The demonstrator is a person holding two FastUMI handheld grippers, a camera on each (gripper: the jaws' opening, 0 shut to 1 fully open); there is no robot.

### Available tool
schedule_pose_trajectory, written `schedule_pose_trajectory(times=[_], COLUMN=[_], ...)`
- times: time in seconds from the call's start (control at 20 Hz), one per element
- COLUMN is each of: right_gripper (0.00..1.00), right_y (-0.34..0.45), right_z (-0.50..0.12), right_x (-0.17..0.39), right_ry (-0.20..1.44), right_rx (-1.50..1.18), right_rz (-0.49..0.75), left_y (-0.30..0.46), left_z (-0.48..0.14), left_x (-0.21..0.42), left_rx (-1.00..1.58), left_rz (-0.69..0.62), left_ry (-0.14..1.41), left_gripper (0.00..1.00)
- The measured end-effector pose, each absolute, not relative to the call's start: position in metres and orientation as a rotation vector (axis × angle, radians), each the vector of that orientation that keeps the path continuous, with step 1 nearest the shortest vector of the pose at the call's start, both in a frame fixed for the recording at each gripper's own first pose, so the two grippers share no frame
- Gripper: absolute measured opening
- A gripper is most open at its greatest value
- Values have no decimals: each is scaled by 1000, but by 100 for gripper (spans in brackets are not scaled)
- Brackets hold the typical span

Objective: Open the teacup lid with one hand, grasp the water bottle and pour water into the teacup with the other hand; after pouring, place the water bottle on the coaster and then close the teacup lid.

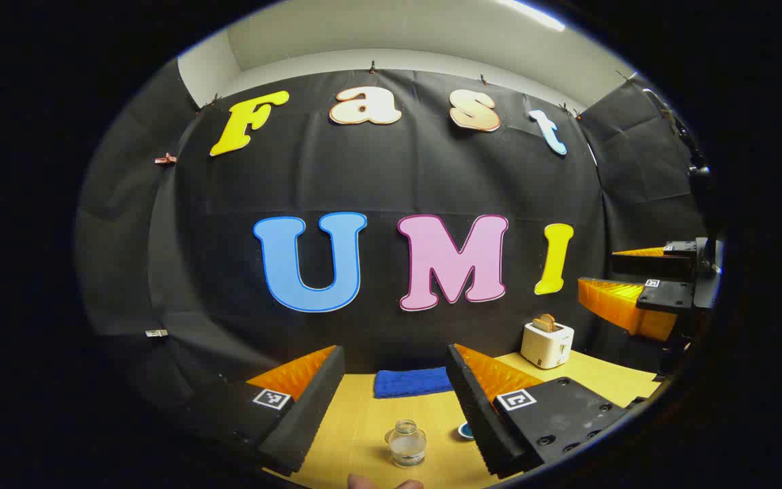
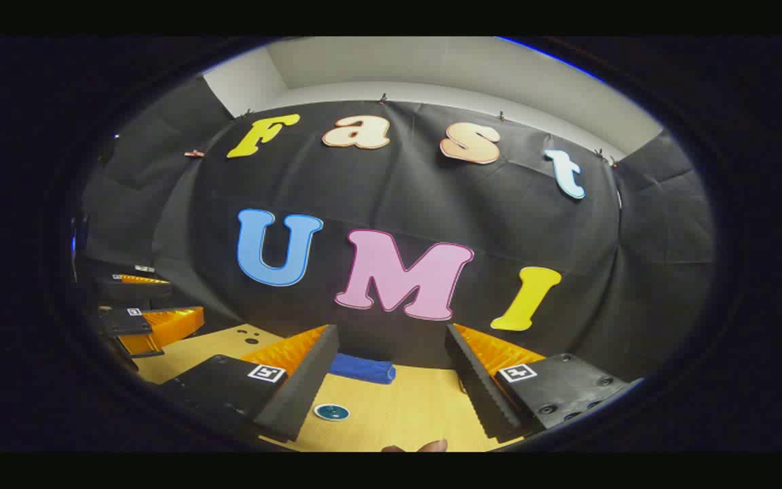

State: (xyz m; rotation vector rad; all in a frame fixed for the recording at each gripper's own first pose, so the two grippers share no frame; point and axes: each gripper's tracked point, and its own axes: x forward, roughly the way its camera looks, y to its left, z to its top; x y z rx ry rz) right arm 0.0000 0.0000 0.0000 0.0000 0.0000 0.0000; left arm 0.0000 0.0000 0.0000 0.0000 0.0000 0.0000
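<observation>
Left gripper view shows a small clear glass jar-like bottle (image 1: 406,443), round and open-mouthed, standing on the pale wooden table (image 1: 364,421) near the camera, between the spread fingers of the left gripper (image 1: 394,397), untouched. Just right of it lies a round teal coaster (image 1: 466,430), partly hidden. Farther back rests a folded blue towel (image 1: 413,382); far right stands a white toaster (image 1: 547,343) with toast. The right gripper (image 2: 391,387) is also spread, holding nothing, with the coaster near its left finger. Black cloth walls the booth.
</observation>
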Motion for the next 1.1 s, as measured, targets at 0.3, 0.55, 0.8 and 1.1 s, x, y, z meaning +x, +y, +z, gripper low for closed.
schedule_pose_trajectory(times=[0.3,0.55,0.8,1.1], right_gripper=[96,96,97,98], right_y=[6,12,17,28], right_z=[4,4,1,-25], right_x=[2,3,5,11], right_ry=[-18,-15,-14,17], right_rx=[2,3,10,13], right_rz=[7,23,40,72], left_y=[3,4,4,-8], left_z=[0,2,4,2], left_x=[-2,-3,-5,-2], left_rx=[14,13,12,19], left_rz=[0,5,-1,-35], left_ry=[-3,-1,-9,-9], left_gripper=[94,94,94,94])
